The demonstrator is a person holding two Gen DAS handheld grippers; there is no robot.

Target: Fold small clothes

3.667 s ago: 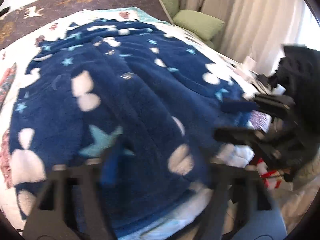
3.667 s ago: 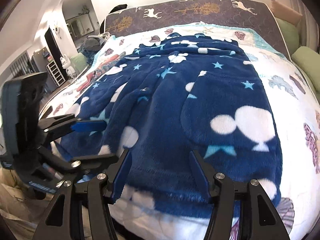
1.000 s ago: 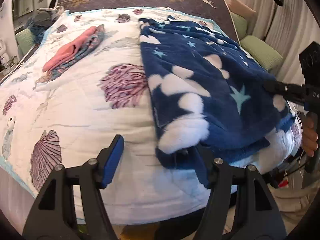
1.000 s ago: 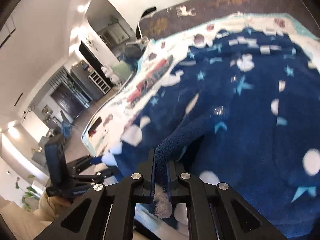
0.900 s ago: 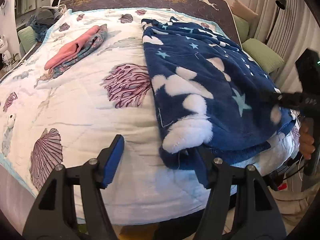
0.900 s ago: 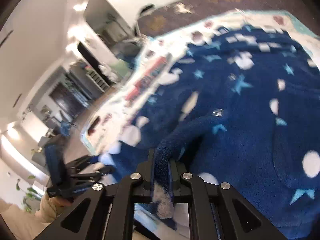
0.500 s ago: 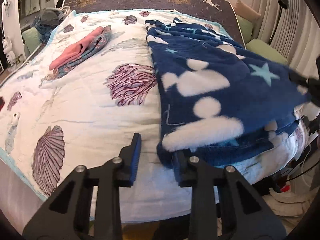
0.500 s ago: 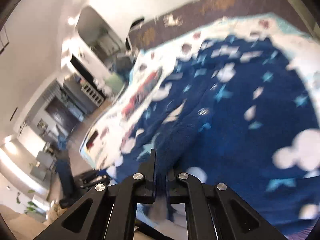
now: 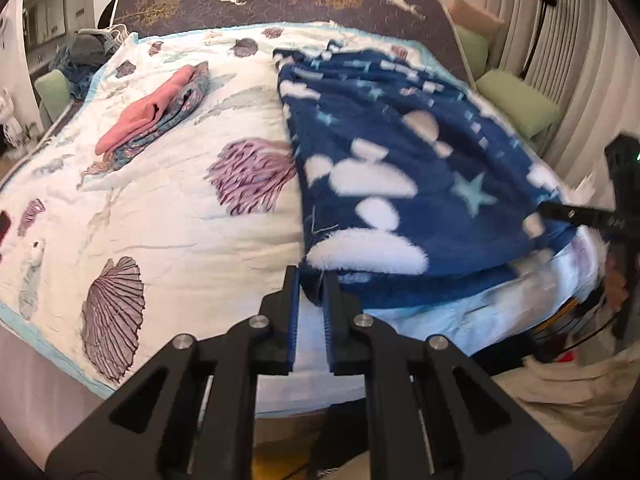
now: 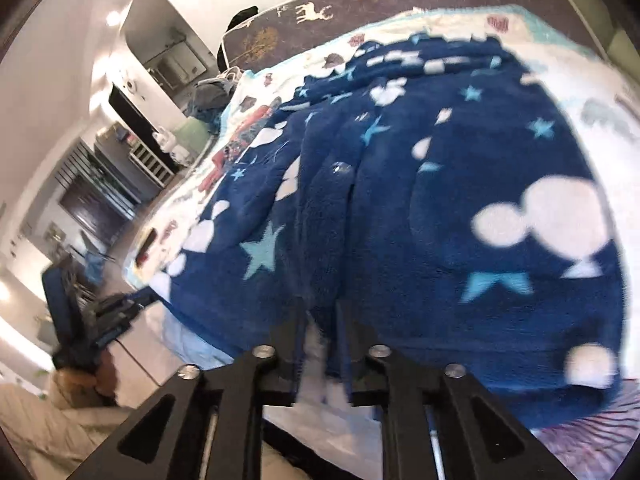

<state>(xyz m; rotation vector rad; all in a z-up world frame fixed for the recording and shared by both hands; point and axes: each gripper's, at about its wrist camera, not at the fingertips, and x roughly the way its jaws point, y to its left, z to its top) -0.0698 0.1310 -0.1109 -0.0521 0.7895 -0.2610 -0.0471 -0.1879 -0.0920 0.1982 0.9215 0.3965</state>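
A navy fleece garment (image 9: 400, 168) with white blobs and pale blue stars lies folded lengthwise on the right half of the bed. My left gripper (image 9: 311, 288) is shut on its near left hem corner. The garment fills the right wrist view (image 10: 440, 200), where my right gripper (image 10: 320, 320) is shut on its near hem; the image is blurred there. The right gripper also shows at the right edge of the left wrist view (image 9: 576, 216). The left gripper shows blurred at the lower left of the right wrist view (image 10: 108, 312).
The bed has a white quilt (image 9: 160, 208) printed with shells. A folded pink and patterned cloth pile (image 9: 156, 112) lies at its far left. A dark headboard (image 9: 280, 0) stands behind. Green cushions (image 9: 516, 100) and curtains are to the right.
My left gripper has closed from wide open onto the garment's near corner. My right gripper, still gripping the hem, has swung so the fabric lies flatter on the bed.
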